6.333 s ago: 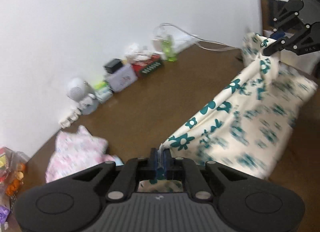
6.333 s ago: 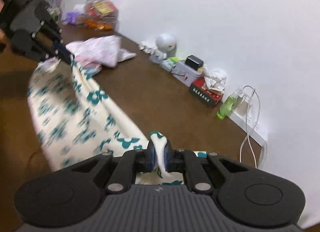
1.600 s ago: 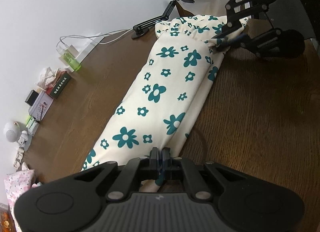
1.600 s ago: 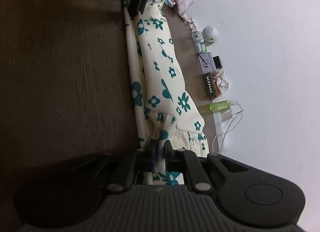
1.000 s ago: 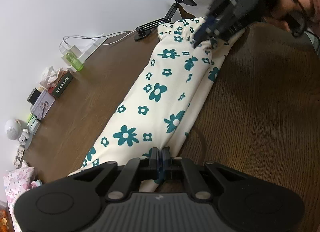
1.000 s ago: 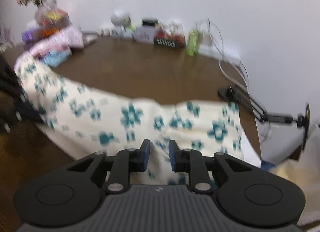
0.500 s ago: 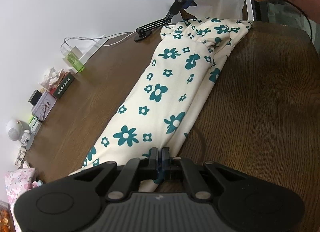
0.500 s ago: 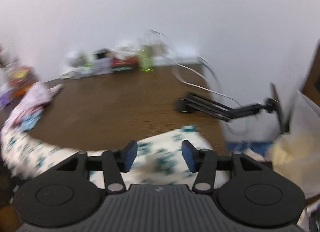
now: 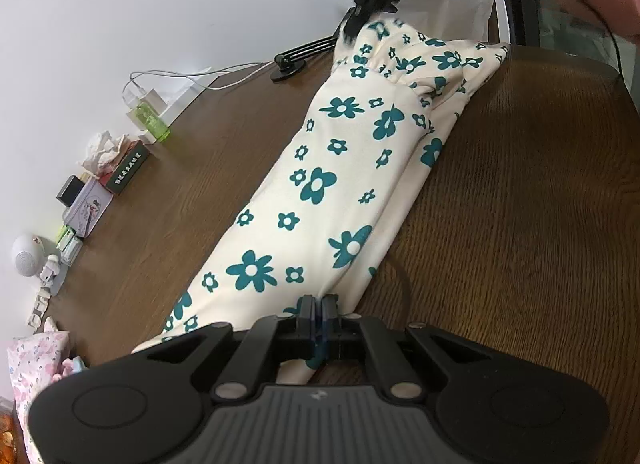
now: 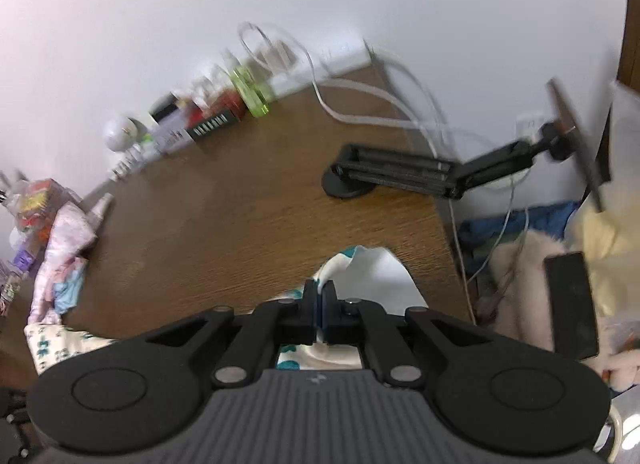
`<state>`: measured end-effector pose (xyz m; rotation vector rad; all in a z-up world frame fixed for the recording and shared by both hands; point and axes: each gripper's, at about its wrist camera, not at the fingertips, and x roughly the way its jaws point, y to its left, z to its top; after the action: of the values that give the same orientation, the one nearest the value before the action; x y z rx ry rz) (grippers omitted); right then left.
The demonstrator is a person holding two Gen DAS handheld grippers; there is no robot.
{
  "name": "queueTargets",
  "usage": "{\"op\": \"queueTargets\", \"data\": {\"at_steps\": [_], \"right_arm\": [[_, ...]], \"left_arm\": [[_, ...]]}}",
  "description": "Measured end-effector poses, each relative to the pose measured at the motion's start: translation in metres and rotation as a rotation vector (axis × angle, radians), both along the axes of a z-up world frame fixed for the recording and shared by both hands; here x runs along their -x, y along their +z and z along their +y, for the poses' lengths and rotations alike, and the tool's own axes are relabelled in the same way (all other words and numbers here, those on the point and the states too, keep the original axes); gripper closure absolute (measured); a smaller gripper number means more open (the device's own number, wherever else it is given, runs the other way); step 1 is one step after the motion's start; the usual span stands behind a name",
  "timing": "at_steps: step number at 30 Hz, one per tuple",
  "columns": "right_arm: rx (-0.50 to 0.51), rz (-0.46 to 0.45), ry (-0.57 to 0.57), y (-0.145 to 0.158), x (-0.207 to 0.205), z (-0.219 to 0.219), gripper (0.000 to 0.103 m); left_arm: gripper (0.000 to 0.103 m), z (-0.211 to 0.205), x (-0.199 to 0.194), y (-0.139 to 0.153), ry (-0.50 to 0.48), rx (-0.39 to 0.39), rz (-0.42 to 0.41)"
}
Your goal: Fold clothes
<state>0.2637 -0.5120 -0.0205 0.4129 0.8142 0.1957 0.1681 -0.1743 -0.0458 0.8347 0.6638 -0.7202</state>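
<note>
- The dark box (image 9: 129, 169) by the wall on the surface (image 9: 520, 223) bears a line of pale characters along its side, too small to read.
- The pale tin (image 9: 89, 211) beside it shows a picture, with no legible words.

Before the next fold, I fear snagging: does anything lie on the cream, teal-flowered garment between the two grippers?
Nothing visible does. The cream, teal-flowered garment lies bare on the brown wooden table between the left gripper and the right gripper, each clamped on an end.
</note>
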Motion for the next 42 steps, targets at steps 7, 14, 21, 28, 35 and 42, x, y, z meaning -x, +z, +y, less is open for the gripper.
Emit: {"op": "queueTargets", "data": {"at_steps": [7, 14, 21, 28, 35, 42], "right_arm": [[-0.153, -0.014, 0.025, 0.008, 0.062, -0.011, 0.101], [-0.182, 0.06, -0.051, -0.037, 0.065, -0.023, 0.091], [-0.076, -0.108, -0.165, 0.0, 0.078, -0.03, 0.056], [0.085, -0.153, 0.08, 0.0, 0.058, 0.043, 0.065], [0.232, -0.08, 0.079, -0.029, 0.056, 0.059, 0.069], [0.188, -0.203, 0.083, 0.005, 0.081, 0.064, 0.041]], "left_arm": [[0.103, 0.002, 0.001, 0.0, 0.003, 0.007, -0.006], [0.103, 0.002, 0.0, 0.0, 0.002, 0.003, -0.007], [0.103, 0.003, 0.0, 0.0, 0.003, 0.006, -0.008], [0.103, 0.002, 0.001, 0.0, 0.007, 0.005, -0.01], [0.103, 0.004, 0.0, 0.001, 0.006, 0.015, -0.012], [0.044, 0.028, 0.007, 0.028, 0.055, 0.176, -0.004]]}}
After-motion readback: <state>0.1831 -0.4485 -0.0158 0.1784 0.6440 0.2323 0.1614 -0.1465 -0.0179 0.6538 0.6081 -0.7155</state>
